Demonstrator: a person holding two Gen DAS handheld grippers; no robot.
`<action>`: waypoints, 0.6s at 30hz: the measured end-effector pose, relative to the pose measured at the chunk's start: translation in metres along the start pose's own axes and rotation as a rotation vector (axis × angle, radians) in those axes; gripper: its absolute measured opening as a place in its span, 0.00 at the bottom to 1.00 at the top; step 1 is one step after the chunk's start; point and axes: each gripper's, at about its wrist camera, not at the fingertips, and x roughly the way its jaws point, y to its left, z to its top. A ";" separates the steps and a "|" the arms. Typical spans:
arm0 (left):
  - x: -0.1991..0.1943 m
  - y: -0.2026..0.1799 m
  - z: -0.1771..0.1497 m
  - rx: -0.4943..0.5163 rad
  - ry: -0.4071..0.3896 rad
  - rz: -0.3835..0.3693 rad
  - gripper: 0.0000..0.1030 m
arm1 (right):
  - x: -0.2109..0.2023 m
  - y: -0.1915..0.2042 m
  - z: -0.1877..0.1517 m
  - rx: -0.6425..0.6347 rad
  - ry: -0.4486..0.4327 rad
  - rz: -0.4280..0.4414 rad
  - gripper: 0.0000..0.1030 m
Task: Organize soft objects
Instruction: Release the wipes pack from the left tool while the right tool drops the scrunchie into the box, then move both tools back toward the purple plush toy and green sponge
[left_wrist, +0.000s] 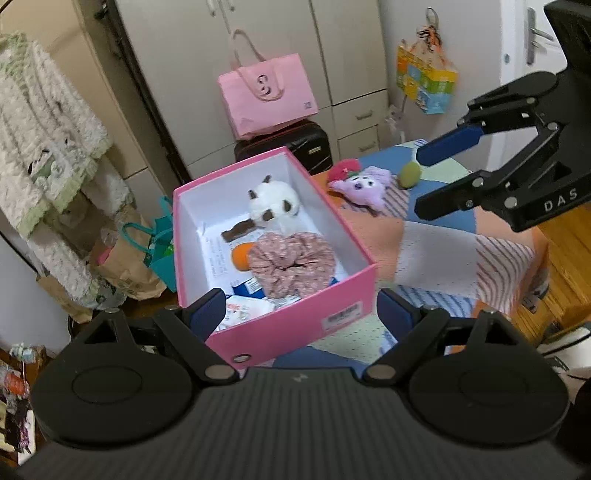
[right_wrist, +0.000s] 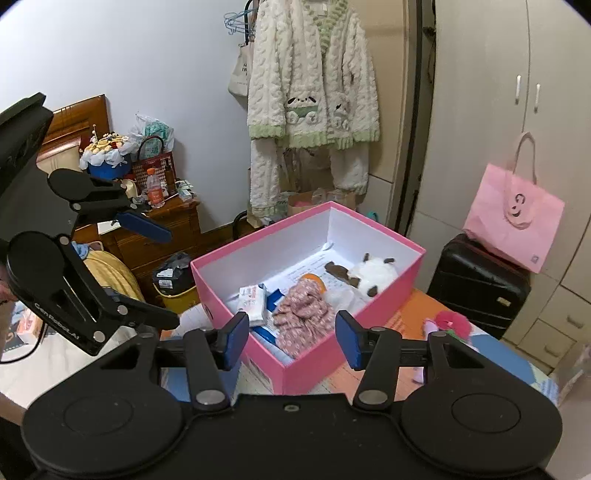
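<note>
An open pink box sits on a patchwork cloth. Inside lie a white and brown plush, a pink floral scrunchie, an orange ball and a tissue pack. On the cloth beyond the box lie a purple plush, a red fluffy toy and a green ball. My left gripper is open and empty at the box's near edge. My right gripper is open and empty, above the cloth right of the box.
A black suitcase with a pink tote bag stands behind the cloth, before a wardrobe. A fluffy robe hangs at the left. Bags and a wooden cabinet crowd the floor.
</note>
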 end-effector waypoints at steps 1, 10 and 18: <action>-0.002 -0.006 0.001 0.012 -0.003 0.000 0.86 | -0.005 0.000 -0.003 -0.001 -0.003 -0.006 0.57; -0.013 -0.068 0.009 0.111 -0.042 -0.078 0.86 | -0.051 -0.020 -0.041 0.014 -0.041 -0.073 0.60; 0.009 -0.116 0.024 0.165 -0.038 -0.183 0.86 | -0.067 -0.057 -0.090 0.095 -0.043 -0.124 0.60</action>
